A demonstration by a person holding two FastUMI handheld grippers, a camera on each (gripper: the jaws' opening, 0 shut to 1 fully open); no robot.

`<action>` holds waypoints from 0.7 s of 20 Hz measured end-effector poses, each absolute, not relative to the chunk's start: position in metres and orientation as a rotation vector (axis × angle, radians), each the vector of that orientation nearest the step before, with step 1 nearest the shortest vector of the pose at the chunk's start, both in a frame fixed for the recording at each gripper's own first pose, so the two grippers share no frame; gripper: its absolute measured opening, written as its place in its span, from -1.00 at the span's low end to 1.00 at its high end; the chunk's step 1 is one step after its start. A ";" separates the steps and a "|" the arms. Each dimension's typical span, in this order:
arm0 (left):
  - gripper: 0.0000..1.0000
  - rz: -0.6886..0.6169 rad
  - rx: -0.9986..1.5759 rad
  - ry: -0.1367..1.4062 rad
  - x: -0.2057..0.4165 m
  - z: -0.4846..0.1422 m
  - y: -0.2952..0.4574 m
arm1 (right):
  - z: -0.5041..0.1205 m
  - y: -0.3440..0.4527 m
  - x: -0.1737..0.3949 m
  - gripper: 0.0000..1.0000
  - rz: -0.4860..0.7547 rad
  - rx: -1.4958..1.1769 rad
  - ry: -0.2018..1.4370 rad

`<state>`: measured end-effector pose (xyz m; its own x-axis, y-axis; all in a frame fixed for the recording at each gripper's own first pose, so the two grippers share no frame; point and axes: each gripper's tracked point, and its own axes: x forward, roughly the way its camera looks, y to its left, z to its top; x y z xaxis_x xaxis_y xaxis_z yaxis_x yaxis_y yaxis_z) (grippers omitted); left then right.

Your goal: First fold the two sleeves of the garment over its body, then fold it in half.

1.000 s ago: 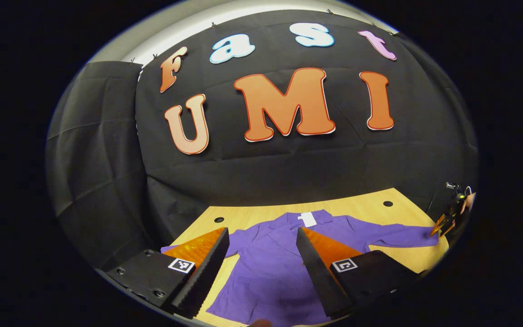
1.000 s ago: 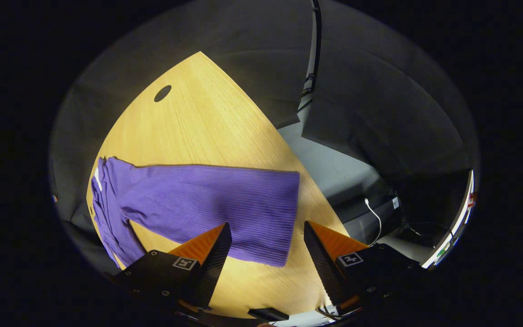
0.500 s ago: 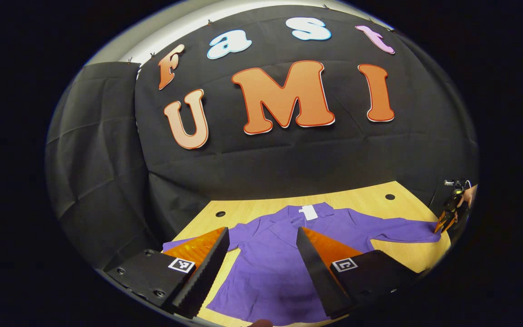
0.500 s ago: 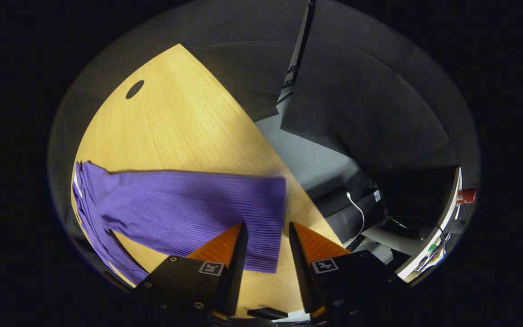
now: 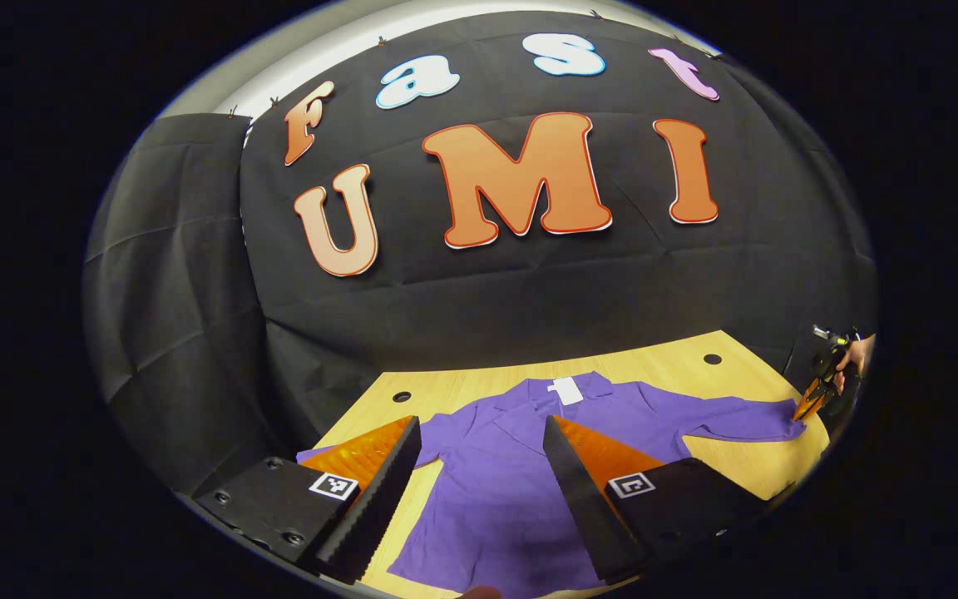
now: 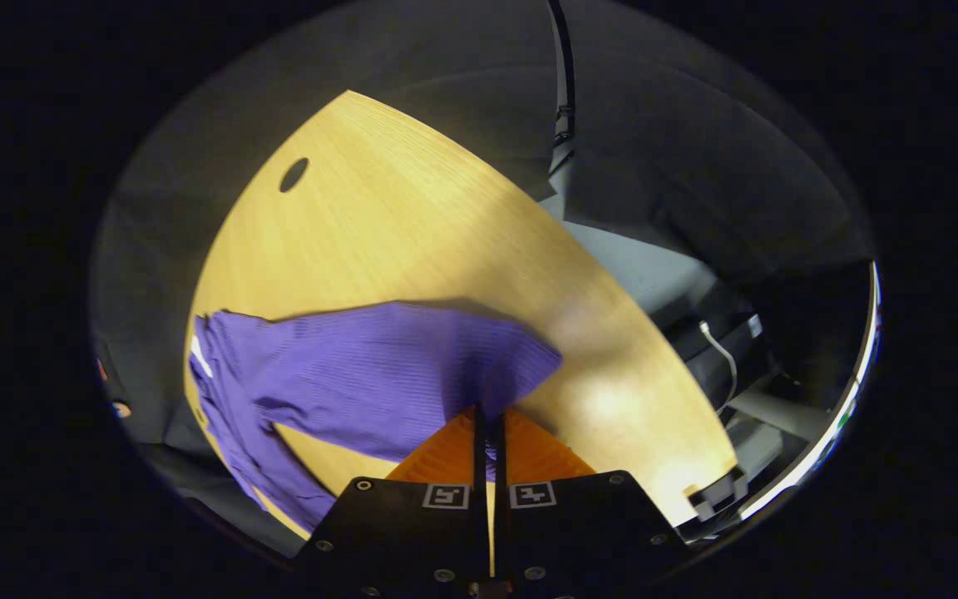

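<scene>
A purple garment (image 5: 520, 449) lies spread flat on the wooden table (image 5: 662, 366), collar with a white tag at the far side. My left gripper (image 5: 479, 441) hangs open above the garment's body, nothing between its fingers. In the right gripper view the ribbed sleeve (image 6: 379, 374) runs from the body at the left to its cuff end, where my right gripper (image 6: 487, 416) is shut on the cuff, lifting it slightly off the wood. The right gripper (image 5: 812, 403), held by a hand, also shows far right in the left gripper view at the sleeve's end.
The table (image 6: 412, 241) has round cable holes (image 6: 293, 174) (image 5: 402, 397) (image 5: 712, 359). Its right edge drops to a grey floor with cables and equipment (image 6: 728, 349). Black cloth walls close in the back and left.
My right gripper went from wide open over the sleeve's cuff to shut on it, and the cuff has bunched and risen. The left gripper has barely moved.
</scene>
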<state>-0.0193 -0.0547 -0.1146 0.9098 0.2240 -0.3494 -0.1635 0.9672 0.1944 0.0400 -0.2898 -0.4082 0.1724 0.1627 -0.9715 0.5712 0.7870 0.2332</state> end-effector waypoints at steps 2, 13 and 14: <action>0.87 0.193 0.159 0.369 -0.014 -0.113 -0.040 | -0.394 -0.286 0.039 -0.94 -0.310 0.611 1.368; 0.87 0.135 0.082 0.332 0.003 -0.118 0.045 | -0.274 -0.188 0.057 -0.94 -0.207 0.517 1.199; 0.87 0.137 0.079 0.326 0.002 -0.116 0.055 | -0.264 -0.175 0.058 -0.94 -0.191 0.505 1.189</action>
<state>0.0020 0.0550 -0.1160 0.9381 0.1466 -0.3138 -0.1212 0.9877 0.0991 0.0583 -0.1751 -0.2641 0.3725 0.1186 -0.9204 0.4012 0.8737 0.2750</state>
